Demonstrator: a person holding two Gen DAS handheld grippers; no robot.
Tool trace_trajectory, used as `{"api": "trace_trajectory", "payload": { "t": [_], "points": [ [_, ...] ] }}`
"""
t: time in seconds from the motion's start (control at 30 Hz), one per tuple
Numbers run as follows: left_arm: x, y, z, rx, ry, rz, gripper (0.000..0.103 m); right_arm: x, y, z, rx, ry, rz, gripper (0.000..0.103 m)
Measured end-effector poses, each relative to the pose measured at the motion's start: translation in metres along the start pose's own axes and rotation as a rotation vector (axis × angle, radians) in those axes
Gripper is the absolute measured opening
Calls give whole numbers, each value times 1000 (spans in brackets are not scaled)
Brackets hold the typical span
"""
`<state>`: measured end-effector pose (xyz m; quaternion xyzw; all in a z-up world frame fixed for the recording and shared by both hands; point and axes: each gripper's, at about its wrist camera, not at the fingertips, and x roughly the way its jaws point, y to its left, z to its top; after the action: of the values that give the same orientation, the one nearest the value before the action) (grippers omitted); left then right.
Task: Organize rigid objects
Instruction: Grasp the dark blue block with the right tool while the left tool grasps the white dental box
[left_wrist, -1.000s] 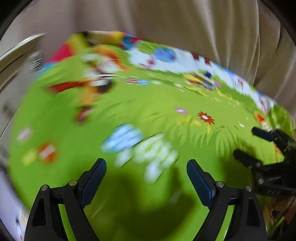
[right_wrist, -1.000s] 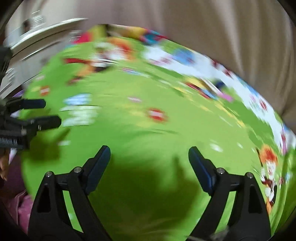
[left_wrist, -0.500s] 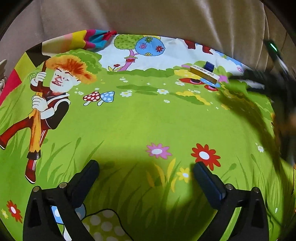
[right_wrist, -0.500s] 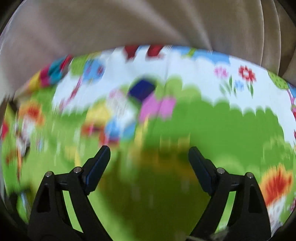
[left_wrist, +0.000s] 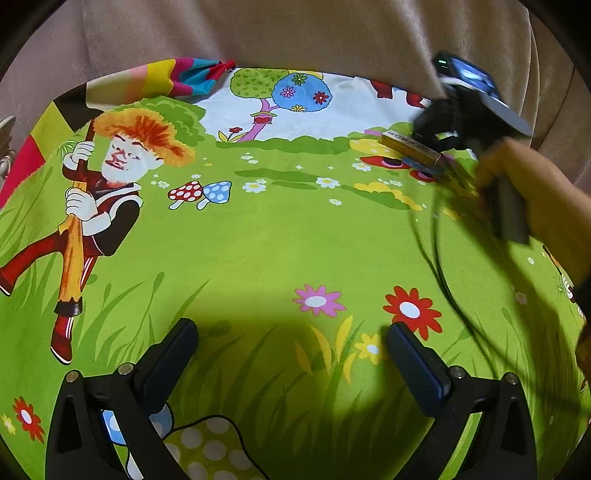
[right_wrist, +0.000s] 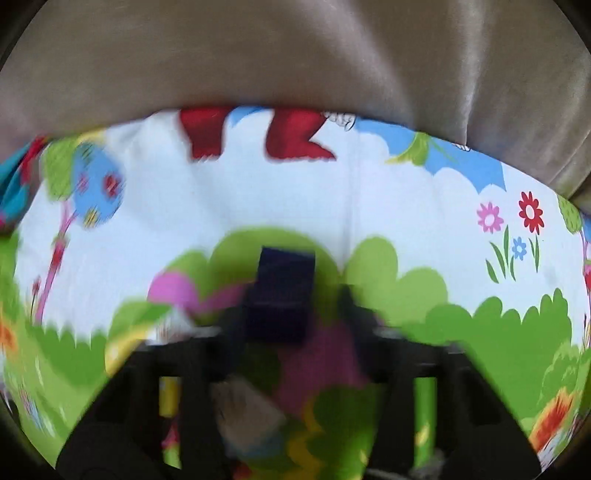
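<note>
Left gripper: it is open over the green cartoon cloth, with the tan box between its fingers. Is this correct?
No. The left wrist view shows the left gripper open over the green cartoon cloth, but nothing lies between its fingers; the tan box lies far ahead, by the right gripper.

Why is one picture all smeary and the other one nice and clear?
Right wrist view: motion blur smears the right gripper, the dark blue block and the cloth's print. Left wrist view: mostly sharp, with the left gripper casting a dark shadow on the cloth; only the hand at right is blurred. Both bend edges, fisheye style.
</note>
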<state>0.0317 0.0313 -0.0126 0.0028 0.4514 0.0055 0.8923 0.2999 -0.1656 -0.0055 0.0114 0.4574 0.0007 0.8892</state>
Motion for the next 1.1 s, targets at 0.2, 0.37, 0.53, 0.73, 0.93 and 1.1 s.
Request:
{"api": "trace_trajectory", "payload": {
  "t": [0.2, 0.37, 0.53, 0.73, 0.93, 1.1],
  "points": [
    [0, 0, 0, 1, 2, 1, 103, -59, -64, -64, -163, -39, 95, 31],
    [11, -9, 20, -80, 74, 38, 103, -100, -127, -131, -299, -23, 132, 31],
    [46, -57, 77, -219, 87, -49, 103, -113, -150, -153, -277, -72, 152, 31],
    [102, -129, 151, -259, 66, -32, 103, -97, -145, -138, -240, -60, 174, 31],
    [141, -153, 187, -238, 41, 183, 102, -93, -143, -136, -228, -58, 186, 32],
    [110, -159, 161, -6, -16, 59, 31, -92, -143, -135, -220, -56, 194, 32]
  ]
}}
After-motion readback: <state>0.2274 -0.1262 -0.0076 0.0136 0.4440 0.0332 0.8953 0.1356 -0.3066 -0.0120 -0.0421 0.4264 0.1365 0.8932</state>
